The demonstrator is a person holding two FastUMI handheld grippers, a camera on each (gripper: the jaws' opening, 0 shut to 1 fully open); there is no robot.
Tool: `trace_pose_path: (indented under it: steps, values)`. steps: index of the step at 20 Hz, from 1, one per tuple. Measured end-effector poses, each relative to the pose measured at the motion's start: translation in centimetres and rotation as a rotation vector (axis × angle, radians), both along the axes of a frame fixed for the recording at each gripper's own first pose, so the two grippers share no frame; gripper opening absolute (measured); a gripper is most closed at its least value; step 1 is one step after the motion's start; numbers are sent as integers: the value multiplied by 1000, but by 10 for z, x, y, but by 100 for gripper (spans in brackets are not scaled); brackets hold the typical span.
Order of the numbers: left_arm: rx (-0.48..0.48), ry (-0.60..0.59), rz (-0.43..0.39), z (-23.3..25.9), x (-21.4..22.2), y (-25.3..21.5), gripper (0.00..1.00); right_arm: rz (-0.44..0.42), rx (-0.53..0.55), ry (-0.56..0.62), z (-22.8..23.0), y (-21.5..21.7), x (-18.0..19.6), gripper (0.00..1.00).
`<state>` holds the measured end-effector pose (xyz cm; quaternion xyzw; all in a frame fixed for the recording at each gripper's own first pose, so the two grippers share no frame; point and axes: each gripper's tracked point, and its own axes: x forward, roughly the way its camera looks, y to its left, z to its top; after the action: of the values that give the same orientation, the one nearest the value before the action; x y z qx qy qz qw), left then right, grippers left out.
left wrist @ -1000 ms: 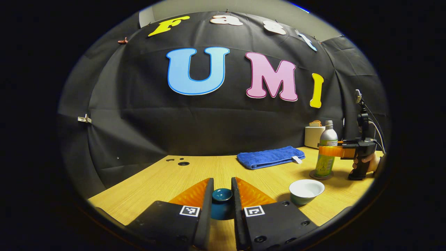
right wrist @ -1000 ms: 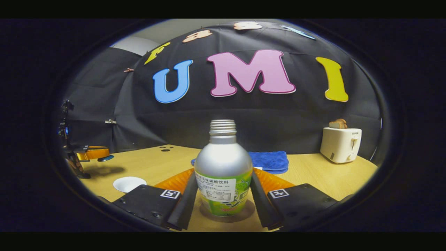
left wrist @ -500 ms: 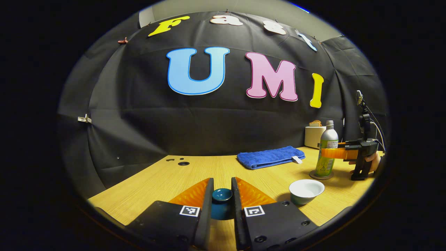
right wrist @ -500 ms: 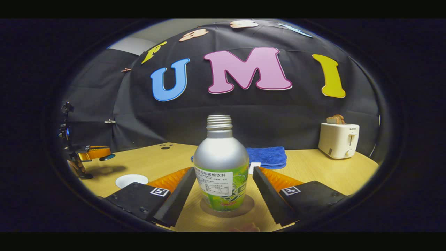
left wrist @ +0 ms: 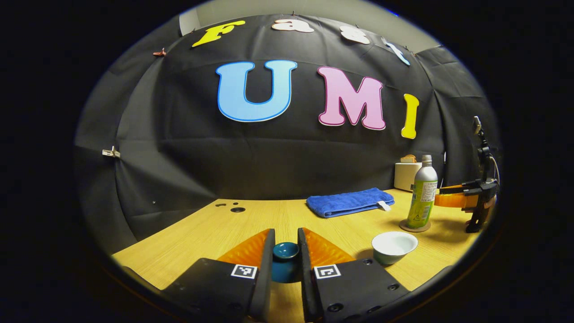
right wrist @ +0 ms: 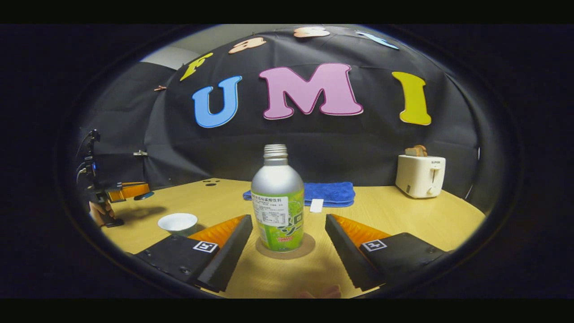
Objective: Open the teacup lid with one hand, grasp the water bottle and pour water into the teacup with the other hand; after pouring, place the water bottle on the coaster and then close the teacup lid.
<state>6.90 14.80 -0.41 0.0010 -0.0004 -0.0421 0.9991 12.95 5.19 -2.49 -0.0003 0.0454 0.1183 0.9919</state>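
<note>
My left gripper is shut on the knob of the dark teal teacup lid. From the right gripper view, the left gripper holds the lid a little above the table. The white teacup stands uncovered to the lid's right. The silver and green water bottle stands upright and uncapped on the round coaster. My right gripper is open, its fingers apart on both sides of the bottle and touching neither. It shows far right with a hand behind it.
A folded blue towel lies at the back of the wooden table. A white toaster with bread in it stands back right. Small holes sit near the table's back left.
My right gripper opened, let go of the bottle on the coaster and drew back from it. My left gripper stayed put with the lid.
</note>
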Motion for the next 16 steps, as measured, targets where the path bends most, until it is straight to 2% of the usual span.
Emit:
trace_pose_path:
  steps: [5, 6, 7, 8, 9, 16]
  values:
    - [2, -4, -145, 3, 2, -73, 34, -19, -83, -82, 13, -3, -25, 100]
    - [2, -5, -169, 4, 2, -86, 32, -12, -93, -93, 14, -1, -27, 95]
    - [3, -5, -189, 4, 2, -97, 32, -3, -100, -99, 13, 2, -29, 100]
    - [4, -5, -204, 4, 2, -106, 34, 4, -101, -96, 12, 4, -30, 100]
    - [3, -5, -212, 4, 2, -113, 32, 11, -93, -94, 12, 5, -31, 98]
    - [17, 10, -223, 4, 3, -138, 34, 22, -26, -56, 7, 8, -30, 98]
